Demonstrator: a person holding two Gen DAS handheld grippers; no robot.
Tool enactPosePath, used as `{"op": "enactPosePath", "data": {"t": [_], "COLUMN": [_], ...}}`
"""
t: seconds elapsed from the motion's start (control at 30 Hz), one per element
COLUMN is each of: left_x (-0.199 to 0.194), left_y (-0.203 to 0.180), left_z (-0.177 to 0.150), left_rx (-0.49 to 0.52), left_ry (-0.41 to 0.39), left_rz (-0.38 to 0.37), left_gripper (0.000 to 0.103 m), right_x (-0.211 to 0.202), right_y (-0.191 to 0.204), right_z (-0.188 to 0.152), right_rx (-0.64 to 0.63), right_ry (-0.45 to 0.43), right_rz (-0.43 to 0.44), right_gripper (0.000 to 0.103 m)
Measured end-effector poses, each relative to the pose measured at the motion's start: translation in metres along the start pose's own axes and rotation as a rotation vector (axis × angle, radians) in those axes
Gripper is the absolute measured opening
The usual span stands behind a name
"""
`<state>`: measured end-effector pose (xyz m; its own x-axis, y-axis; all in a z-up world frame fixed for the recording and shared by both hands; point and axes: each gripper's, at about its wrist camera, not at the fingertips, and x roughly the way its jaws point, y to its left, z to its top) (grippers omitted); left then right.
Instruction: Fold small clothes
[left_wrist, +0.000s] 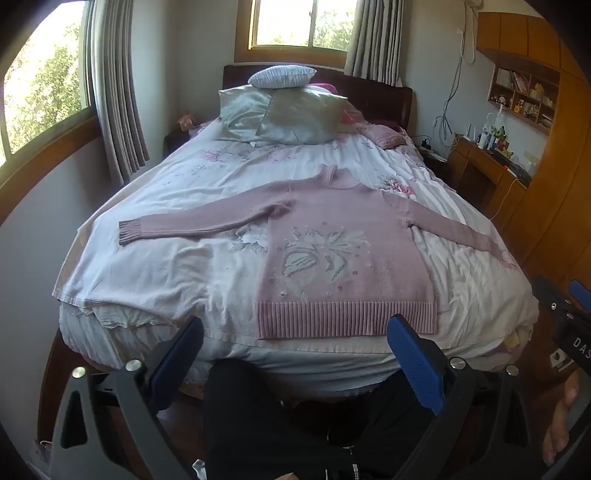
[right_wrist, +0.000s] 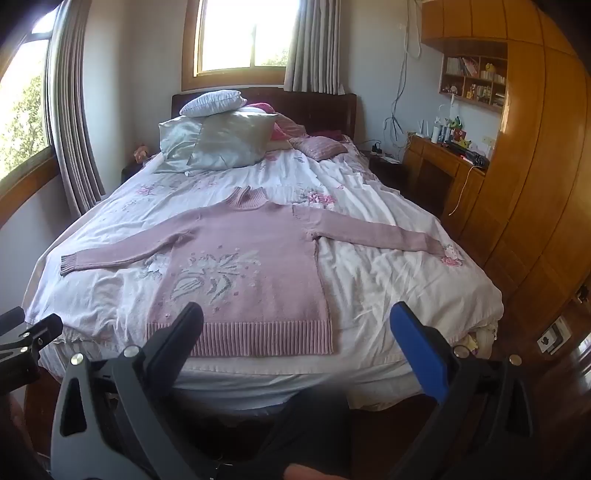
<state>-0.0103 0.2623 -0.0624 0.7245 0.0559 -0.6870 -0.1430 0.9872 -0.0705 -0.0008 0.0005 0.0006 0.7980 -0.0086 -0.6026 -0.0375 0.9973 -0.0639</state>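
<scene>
Sweater (left_wrist: 343, 254): pink knit, long-sleeved, with a turtleneck collar, a ribbed hem and ribbed cuffs, and a grey-white leaf-and-flower motif knitted into the chest. It lies flat and face-up on the bed (left_wrist: 155, 273), hem toward the foot edge, collar toward the pillows (left_wrist: 284, 114), both sleeves spread outward to either side (the left-hand sleeve in view ends in a clearly visible ribbed cuff; the other reaches toward the bed's far side edge). Bed surface: a wrinkled white cover with pink floral print. At the head stand a dark wooden headboard, two satin pillows and a smaller white cushion on top. Room: windows (right_wrist: 240, 37) with grey curtains behind and beside the bed, a wooden desk (right_wrist: 443, 162) and wall shelves along one side. Left gripper (left_wrist: 295, 339) is held before the foot of the bed with its jaws wide apart and nothing between them. Right gripper (right_wrist: 295, 328) is likewise spread wide and empty, just short of the hem. Neither touches the sweater.
</scene>
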Motion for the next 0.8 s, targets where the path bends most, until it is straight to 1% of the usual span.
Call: {"op": "enactPosePath", "data": {"t": [0.27, 0.3, 0.5, 0.8], "left_x": [0.000, 0.000, 0.004, -0.003], "left_y": [0.000, 0.000, -0.001, 0.001], "left_z": [-0.001, -0.001, 0.001, 0.003], "left_rx": [0.002, 0.002, 0.002, -0.001], "left_ry": [0.001, 0.001, 0.006, -0.007], "left_rz": [0.003, 0.004, 0.014, 0.039], "left_gripper": [0.099, 0.099, 0.099, 0.099], "right_x": [0.004, 0.000, -0.002, 0.009], "right_y": [0.006, 0.000, 0.000, -0.002], "right_z": [-0.002, 0.000, -0.001, 0.000], "right_rx": [0.001, 0.004, 0.006, -0.002], "right_ry": [0.013, 0.006, 0.010, 0.015], "right_rz": [-0.004, 0.006, 0.007, 0.018], "right_gripper": [0.100, 0.100, 0.100, 0.100]}}
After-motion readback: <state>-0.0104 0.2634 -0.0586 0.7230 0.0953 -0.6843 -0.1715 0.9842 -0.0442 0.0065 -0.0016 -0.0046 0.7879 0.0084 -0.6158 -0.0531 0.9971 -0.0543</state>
